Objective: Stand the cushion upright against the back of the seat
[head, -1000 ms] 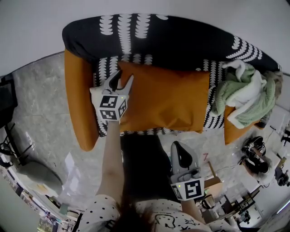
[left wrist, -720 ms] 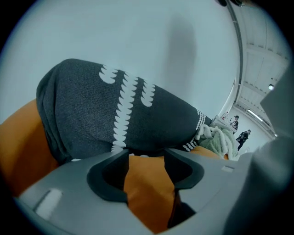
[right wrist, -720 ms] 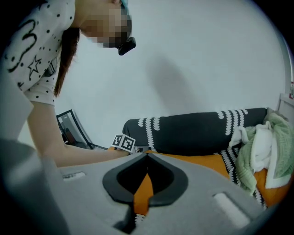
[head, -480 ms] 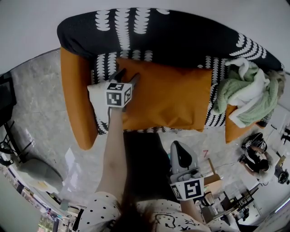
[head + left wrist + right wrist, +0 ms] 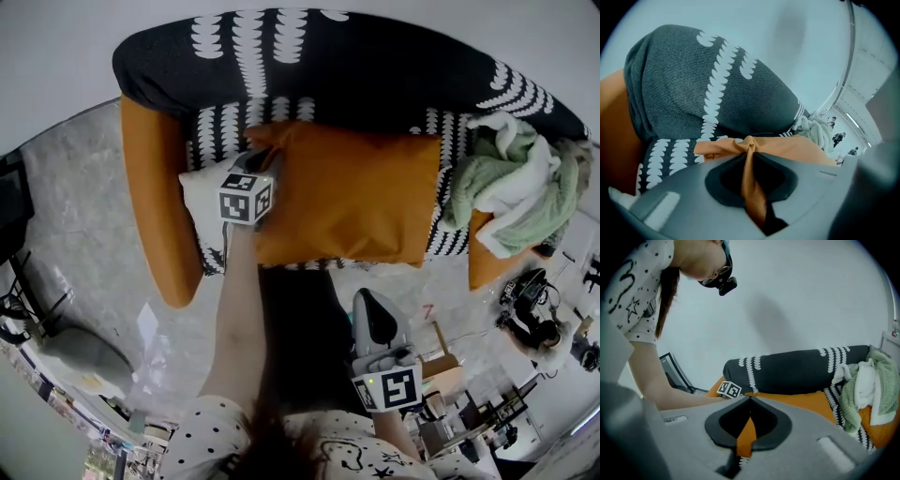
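Grasp step: left tool (image 5: 257, 157) jaws just closing, pinching cushion (image 5: 354, 199) corner. Right tool (image 5: 373, 321) closed, empty. Next: lift corner, tip cushion against seat back (image 5: 337, 66).

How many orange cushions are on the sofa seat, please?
1: the orange rectangular fabric cushion lies across the patterned seat, one corner pinched by the left gripper; the green blanket may hide more.

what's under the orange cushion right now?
The black-and-white patterned seat cover shows past the left, right and front edges of the orange cushion, and something white shows at its left end. Whatever lies beneath the cushion's middle is covered.
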A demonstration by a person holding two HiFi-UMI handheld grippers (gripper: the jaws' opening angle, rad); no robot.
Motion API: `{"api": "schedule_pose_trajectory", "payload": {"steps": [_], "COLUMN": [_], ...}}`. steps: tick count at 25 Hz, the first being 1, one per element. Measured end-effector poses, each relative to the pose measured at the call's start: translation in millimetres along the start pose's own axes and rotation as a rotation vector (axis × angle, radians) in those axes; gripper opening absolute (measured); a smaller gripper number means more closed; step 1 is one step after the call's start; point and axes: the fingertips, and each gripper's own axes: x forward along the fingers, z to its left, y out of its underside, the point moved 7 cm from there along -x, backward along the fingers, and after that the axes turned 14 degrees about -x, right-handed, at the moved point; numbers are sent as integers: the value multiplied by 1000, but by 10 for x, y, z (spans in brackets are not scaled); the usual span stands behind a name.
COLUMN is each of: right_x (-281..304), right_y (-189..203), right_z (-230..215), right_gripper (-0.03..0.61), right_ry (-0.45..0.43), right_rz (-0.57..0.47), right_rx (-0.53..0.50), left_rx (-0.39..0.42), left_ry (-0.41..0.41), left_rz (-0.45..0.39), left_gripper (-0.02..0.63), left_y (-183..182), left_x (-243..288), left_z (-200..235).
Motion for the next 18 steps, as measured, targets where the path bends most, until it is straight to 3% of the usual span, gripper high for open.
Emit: {"api": "schedule_pose_trajectory", "payload": {"steps": [4, 18], "right_x": [-9, -66], "right_y": [63, -103], "right_z": [37, 37], "right_gripper": [0, 0], "right_ry": [1, 2], "right_rz": [1, -22], "right_rx": [-4, -34], "left_rx": [35, 102], "left_ry": [-1, 25], "left_rz": [-20, -40], "left_gripper": [24, 11], "left_y": [77, 2], "left_x": [-45, -273], "left_z": [-53, -290]}}
